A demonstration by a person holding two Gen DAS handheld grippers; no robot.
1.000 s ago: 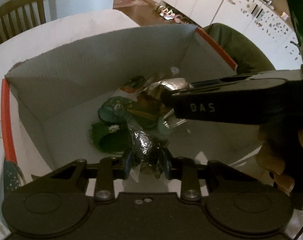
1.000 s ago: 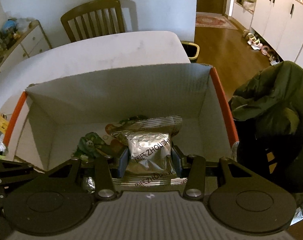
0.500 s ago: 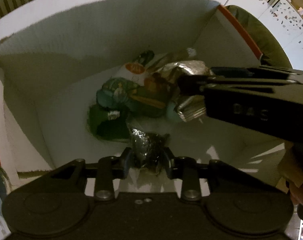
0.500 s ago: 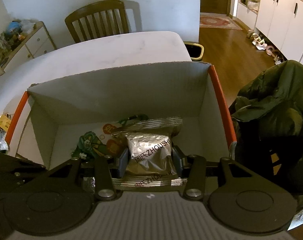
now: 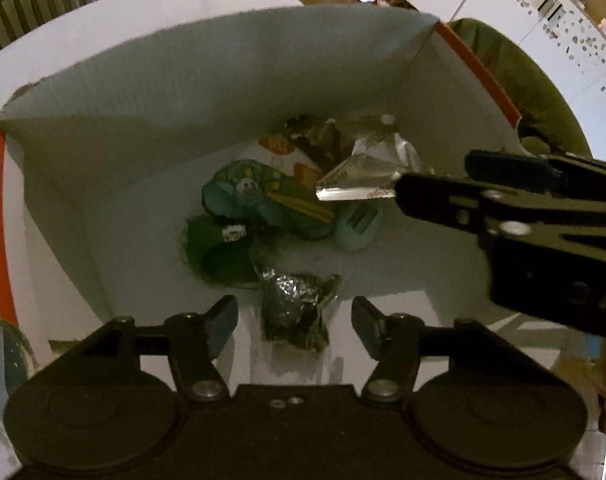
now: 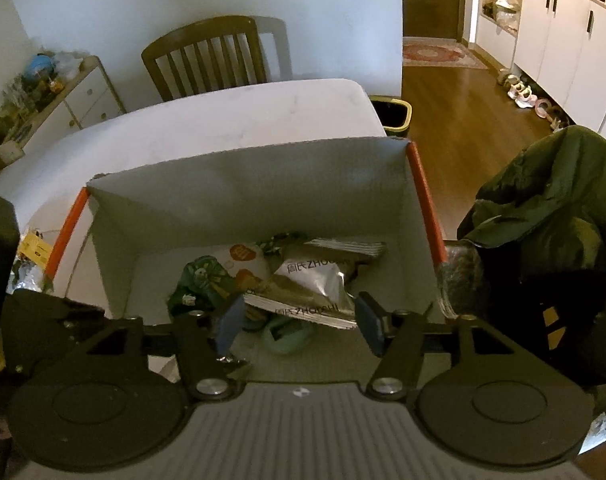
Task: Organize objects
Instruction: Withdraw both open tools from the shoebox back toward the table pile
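Over the open box point(image 5: 231, 80), the left wrist view showed the left gripper point(image 5: 295, 316) with its jaws spread wide and nothing between them. A crumpled foil wrapper point(image 5: 293, 304) sat loose between the fingers, apparently dropping or resting near the box floor. Half a second before, those jaws had been clamped on that wrapper. Beyond it lay a green packet point(image 5: 239, 196) and other snacks in a heap, and the right gripper point(image 5: 435, 192) reached in from the right, with a silver bag point(image 5: 363, 176) at its tip.

From the right wrist view, the right gripper point(image 6: 299, 320) also stood released, its blue pads apart on either side of the silver bag point(image 6: 315, 284), which lay tilted on the pile inside the box point(image 6: 247, 196). Earlier it had been pinched squarely between those pads. The box stood on a white table point(image 6: 223, 120).

Both drops looked finished, so the step in hand was letting go. The next move probably called for lifting both grippers clear of the box walls and looking for further items outside it.
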